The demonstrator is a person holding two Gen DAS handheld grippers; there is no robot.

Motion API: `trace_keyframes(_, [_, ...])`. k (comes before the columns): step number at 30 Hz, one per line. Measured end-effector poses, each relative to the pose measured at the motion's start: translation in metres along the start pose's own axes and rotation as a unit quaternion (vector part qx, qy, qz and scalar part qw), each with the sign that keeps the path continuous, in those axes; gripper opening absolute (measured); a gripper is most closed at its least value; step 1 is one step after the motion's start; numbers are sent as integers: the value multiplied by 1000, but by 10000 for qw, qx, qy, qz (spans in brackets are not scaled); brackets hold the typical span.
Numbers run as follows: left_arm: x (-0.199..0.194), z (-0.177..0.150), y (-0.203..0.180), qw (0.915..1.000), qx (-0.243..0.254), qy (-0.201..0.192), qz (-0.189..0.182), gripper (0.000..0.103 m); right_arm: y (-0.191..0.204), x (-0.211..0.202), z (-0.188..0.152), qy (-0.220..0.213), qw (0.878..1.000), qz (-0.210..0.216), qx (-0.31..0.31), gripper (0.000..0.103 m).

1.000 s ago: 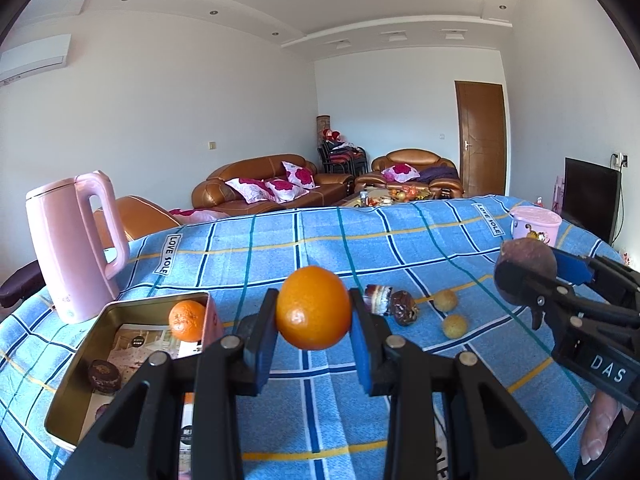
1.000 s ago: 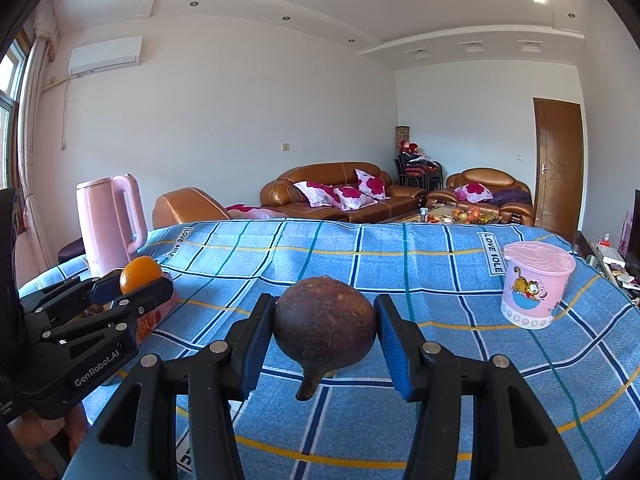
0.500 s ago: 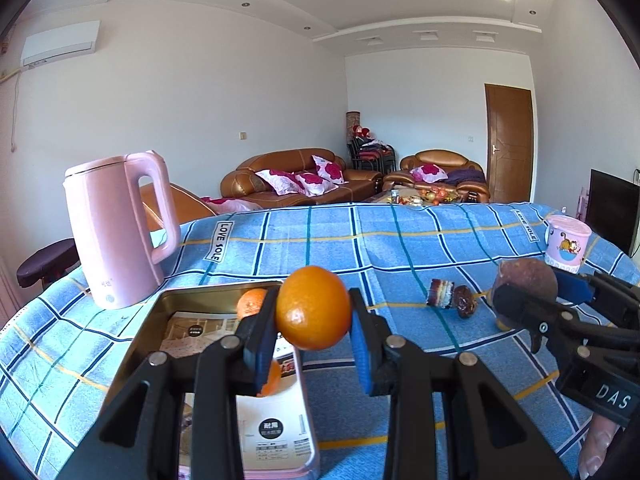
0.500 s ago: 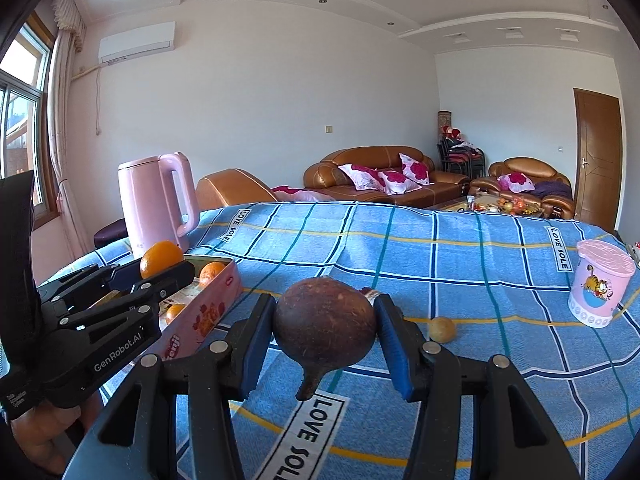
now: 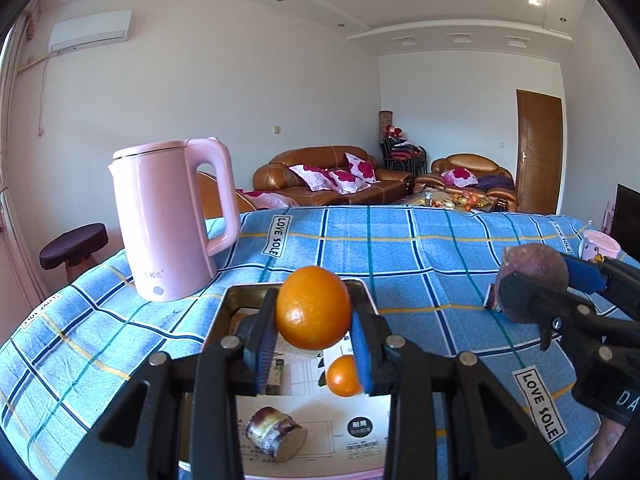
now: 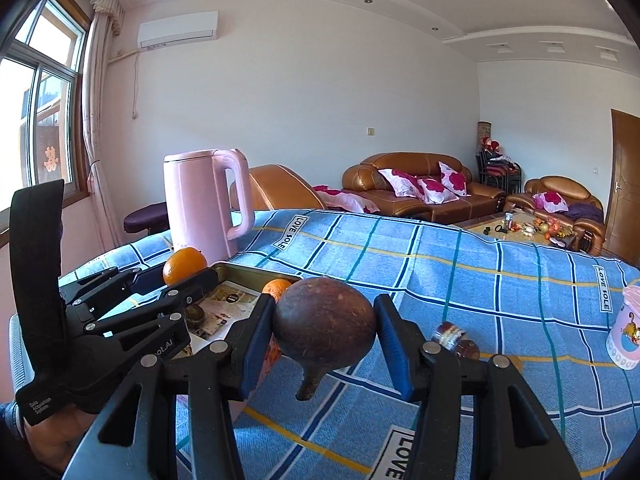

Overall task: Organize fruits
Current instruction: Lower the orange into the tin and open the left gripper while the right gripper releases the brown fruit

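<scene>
My left gripper is shut on an orange and holds it above the metal tin tray. A second orange and a small dark wrapped item lie in the tray. My right gripper is shut on a dark brown round fruit with a stem, held above the cloth just right of the tray. The left gripper with its orange shows at the left in the right wrist view. The brown fruit shows at the right in the left wrist view.
A pink kettle stands behind the tray at the left. A pink cup stands at the table's right side. Small wrapped items lie on the blue checked cloth right of the tray.
Both grippers have swung left toward the tray, each still holding its fruit. The left gripper's orange is now over the tray; the kettle looks closer.
</scene>
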State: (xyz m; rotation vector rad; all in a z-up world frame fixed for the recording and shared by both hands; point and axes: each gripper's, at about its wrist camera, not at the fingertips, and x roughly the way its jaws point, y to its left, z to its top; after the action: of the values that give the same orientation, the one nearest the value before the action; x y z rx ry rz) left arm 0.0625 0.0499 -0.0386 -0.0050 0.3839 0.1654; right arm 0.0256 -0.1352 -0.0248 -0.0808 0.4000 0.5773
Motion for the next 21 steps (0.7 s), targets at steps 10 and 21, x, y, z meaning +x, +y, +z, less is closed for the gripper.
trace_keyframes(10, [13,-4,29,9994,-146,211,232,35,21,28,7,135,9996,239,-82,53])
trace_keyframes(21, [25,-6,40,9985,-118,416,341,35,38,52,14,288,9986,418,-159,53])
